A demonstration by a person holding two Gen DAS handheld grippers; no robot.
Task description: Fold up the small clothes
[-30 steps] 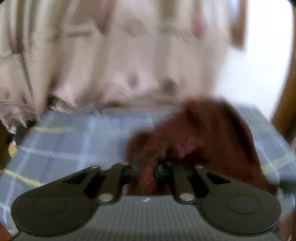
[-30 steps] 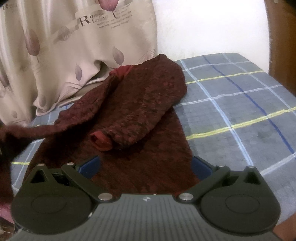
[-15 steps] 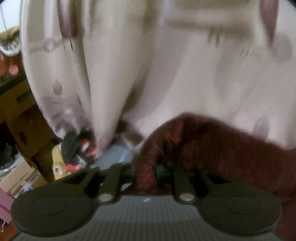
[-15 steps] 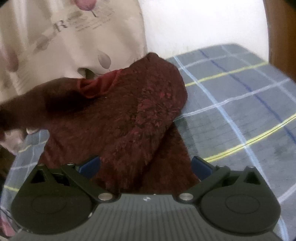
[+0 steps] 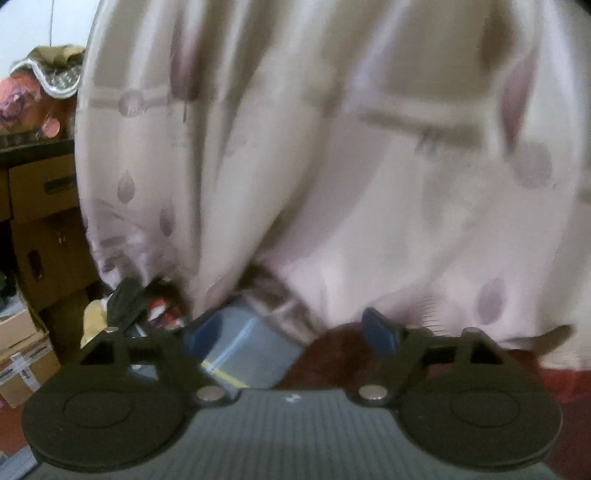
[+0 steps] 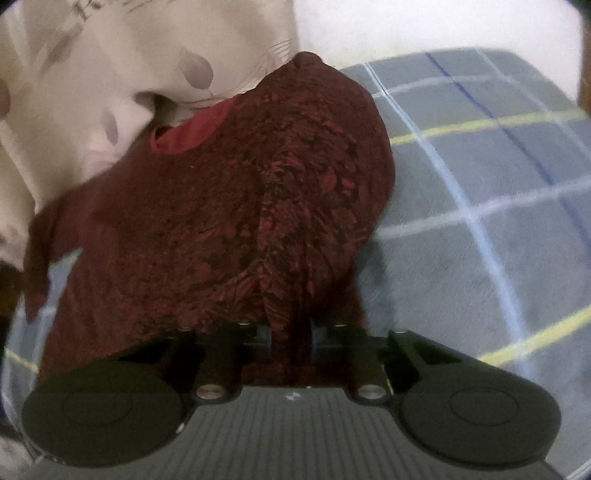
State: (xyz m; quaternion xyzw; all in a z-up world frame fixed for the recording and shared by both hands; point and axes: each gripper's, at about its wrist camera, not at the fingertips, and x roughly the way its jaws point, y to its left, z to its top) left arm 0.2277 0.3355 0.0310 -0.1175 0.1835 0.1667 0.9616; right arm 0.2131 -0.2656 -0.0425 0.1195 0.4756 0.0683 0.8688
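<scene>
A small dark red patterned garment (image 6: 229,206) with a plain red collar lies on the blue checked cloth (image 6: 480,221). My right gripper (image 6: 291,332) is shut on a bunched fold of its near edge. My left gripper (image 5: 291,332) is open and empty, its blue pads apart; part of the garment (image 5: 332,354) shows just below and to the right of it, close to the curtain.
A beige curtain (image 5: 332,166) with leaf prints hangs right behind the surface and fills the left wrist view. Cardboard boxes (image 5: 40,229) and clutter stand at the left. A white wall (image 6: 424,26) is behind the right side.
My left gripper let go of the garment and opened. My right gripper closed on the garment's near edge. The garment's left part now lies folded over the body.
</scene>
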